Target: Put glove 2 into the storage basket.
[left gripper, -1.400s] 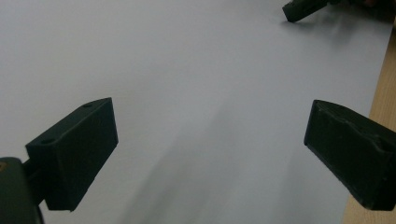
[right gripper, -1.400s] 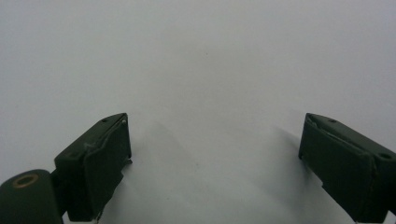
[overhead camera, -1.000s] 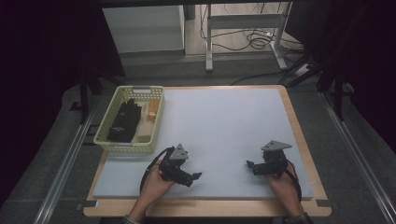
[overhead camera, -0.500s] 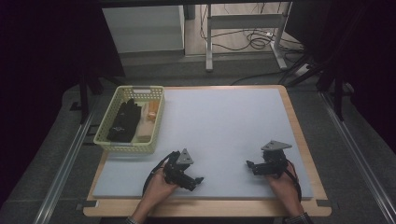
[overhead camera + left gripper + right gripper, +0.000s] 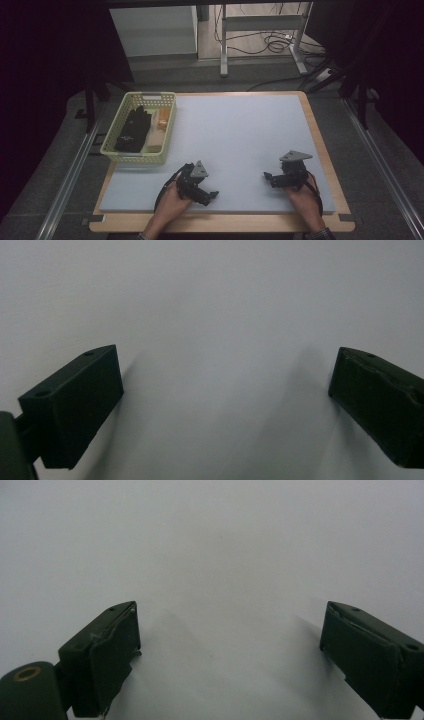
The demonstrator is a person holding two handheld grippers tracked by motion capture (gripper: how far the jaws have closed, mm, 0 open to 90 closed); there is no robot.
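Basket (image 5: pixel 112 153): pale yellow-green plastic, rectangular, lattice walls with a solid rim; stands at the left edge of the mat, well apart from both grippers. Contents: one black glove (image 5: pixel 132 131), soft and limp, laid lengthwise along the left half; one small orange-tan block (image 5: pixel 162 122) at the right wall, upper half; a pale flat piece below it, too small to tell what.

Mat (image 5: pixel 240 135): light grey-blue, matte, smooth, rectangular; covers most of the table (image 5: pixel 320 145), whose light wooden border shows around it.

Left gripper (image 5: pixel 210 195): black, hard, angular, grey three-cornered plate on top; held low over the mat's near edge, jaws wide apart with nothing between them. In the left gripper view the blocky jaws frame bare mat.

Right gripper (image 5: pixel 267 177): same build; near the right front of the mat, jaws pointing left, spread wide and holding nothing. Its jaw pads look scuffed at the edges in the right gripper view.
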